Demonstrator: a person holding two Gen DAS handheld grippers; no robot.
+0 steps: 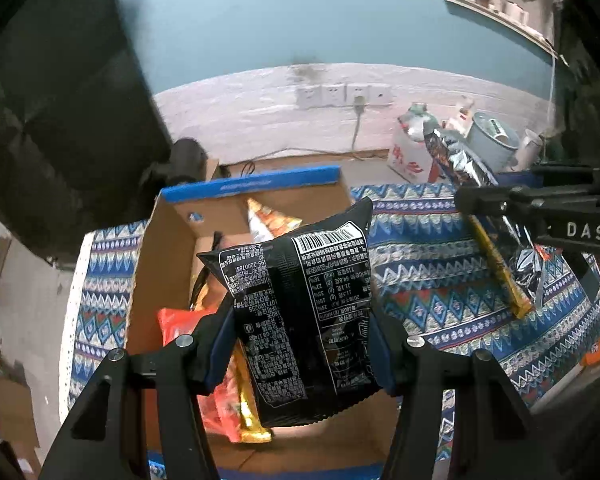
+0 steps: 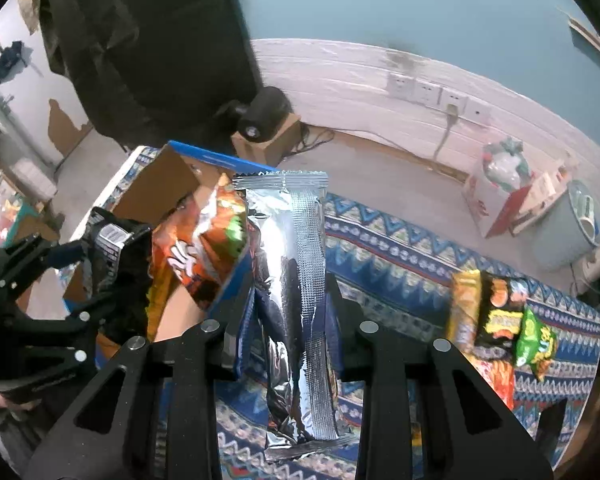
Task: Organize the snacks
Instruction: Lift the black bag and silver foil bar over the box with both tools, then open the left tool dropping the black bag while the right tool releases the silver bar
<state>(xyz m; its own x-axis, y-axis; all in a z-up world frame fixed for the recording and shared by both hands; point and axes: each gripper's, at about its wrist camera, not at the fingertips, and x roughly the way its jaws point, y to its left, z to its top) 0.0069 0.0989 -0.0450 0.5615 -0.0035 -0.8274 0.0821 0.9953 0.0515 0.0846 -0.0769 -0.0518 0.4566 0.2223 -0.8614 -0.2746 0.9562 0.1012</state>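
Observation:
My left gripper (image 1: 300,344) is shut on a black snack bag (image 1: 300,304) and holds it above an open cardboard box (image 1: 168,240) with a blue rim. The box holds orange and gold snack packs (image 1: 228,400). My right gripper (image 2: 288,332) is shut on a silver foil snack bag (image 2: 300,280), held upright above the patterned cloth beside the box (image 2: 172,176). In the right wrist view the left gripper (image 2: 60,292) with its black bag (image 2: 116,256) is at the left. In the left wrist view the right gripper (image 1: 540,208) with the foil bag (image 1: 460,160) is at the right.
A blue patterned cloth (image 2: 400,248) covers the table. Several loose snack packs (image 2: 496,312) lie on it at the right. A gold stick pack (image 1: 496,268) lies on the cloth. A black camera on a small box (image 2: 264,120), wall sockets and a bin stand behind.

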